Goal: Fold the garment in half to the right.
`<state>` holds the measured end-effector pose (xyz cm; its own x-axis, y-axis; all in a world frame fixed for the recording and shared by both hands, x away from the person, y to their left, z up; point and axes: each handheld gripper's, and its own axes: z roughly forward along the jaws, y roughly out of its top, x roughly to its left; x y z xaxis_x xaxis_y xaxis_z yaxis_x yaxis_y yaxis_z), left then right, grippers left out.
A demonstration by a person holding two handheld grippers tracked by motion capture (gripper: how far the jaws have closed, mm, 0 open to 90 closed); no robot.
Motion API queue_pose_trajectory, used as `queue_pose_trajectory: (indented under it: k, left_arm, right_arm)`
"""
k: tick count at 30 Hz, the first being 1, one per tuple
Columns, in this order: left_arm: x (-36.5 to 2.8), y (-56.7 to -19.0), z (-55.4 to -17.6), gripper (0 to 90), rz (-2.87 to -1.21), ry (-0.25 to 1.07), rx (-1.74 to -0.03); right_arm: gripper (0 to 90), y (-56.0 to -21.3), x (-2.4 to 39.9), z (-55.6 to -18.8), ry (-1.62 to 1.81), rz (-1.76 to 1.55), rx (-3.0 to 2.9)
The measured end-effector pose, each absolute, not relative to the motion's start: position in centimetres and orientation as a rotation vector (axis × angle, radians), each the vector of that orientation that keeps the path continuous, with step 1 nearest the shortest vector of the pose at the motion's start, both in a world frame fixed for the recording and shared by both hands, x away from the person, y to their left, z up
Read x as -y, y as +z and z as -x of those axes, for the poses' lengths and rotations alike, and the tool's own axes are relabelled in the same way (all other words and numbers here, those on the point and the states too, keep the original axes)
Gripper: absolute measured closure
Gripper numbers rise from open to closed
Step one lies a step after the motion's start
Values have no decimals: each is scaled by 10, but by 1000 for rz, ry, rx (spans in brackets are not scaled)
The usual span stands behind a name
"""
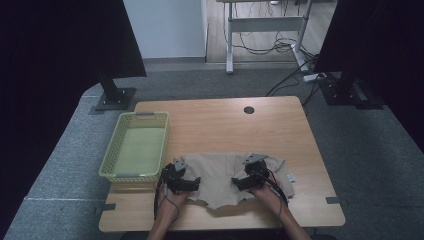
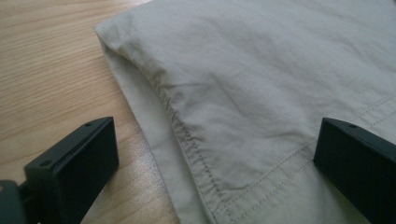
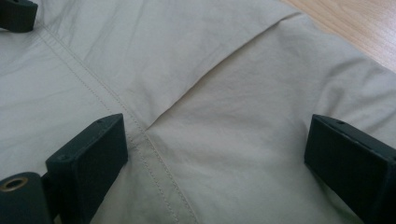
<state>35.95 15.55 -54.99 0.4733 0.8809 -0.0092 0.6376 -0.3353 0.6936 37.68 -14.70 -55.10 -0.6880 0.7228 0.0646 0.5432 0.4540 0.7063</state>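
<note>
Wooden table [image 1: 220, 120] | beige garment [image 1: 225, 177] flat at near edge | left gripper [image 1: 186, 181] and right gripper [image 1: 245, 181] over it, jaws spread | yellow basket [image 1: 116, 145] at left edge

Wooden table [image 1: 220, 120], light grain, rounded corners, standing on grey carpet. 1 round dark cable hole [image 1: 249, 110] near the far edge, centre-right. 2 things lie directly on it. A yellow-green plastic basket [image 1: 111, 150] with mesh walls on the left side, long axis running front to back, its near end close to the left edge. A beige garment [image 1: 222, 175] spread flat across the near middle, just right of the basket, stitched seams and a hemmed edge visible, front edge wavy. A small white tag [image 1: 290, 177] at its right end. The far half of the top is bare wood.
</note>
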Motion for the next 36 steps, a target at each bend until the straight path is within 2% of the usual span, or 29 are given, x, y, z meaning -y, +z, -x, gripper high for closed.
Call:
queue_pose_trajectory:
  k: [4, 12, 15, 18, 22, 28, 36]
  left_arm:
    - [-155, -548, -359, 74, -2086, 486, -1224]
    - [-146, -541, -354, 570, -2087, 422, -1163]
    - [-149, -543, -356, 714, -2066, 353, -1127]
    - [-152, -544, -356, 814, -2051, 295, -1097]
    - [-153, -540, -355, 845, -2044, 302, -1071]
    - [-149, -506, -344, 855, -1982, 386, -961]
    - [-138, -469, -334, 855, -1913, 369, -848]
  right_arm:
    - [54, -553, 148, -375, 1082, -1109, -2439]
    - [54, -553, 147, -374, 1077, -1125, -2424]
    - [54, -553, 147, -374, 1077, -1126, -2424]
    - [54, -553, 146, -374, 1078, -1124, -2425]
    - [55, -553, 147, -374, 1080, -1122, -2427]
    - [56, -553, 145, -374, 1080, -1112, -2431]
    - [59, -553, 137, -372, 1050, -1072, -2443]
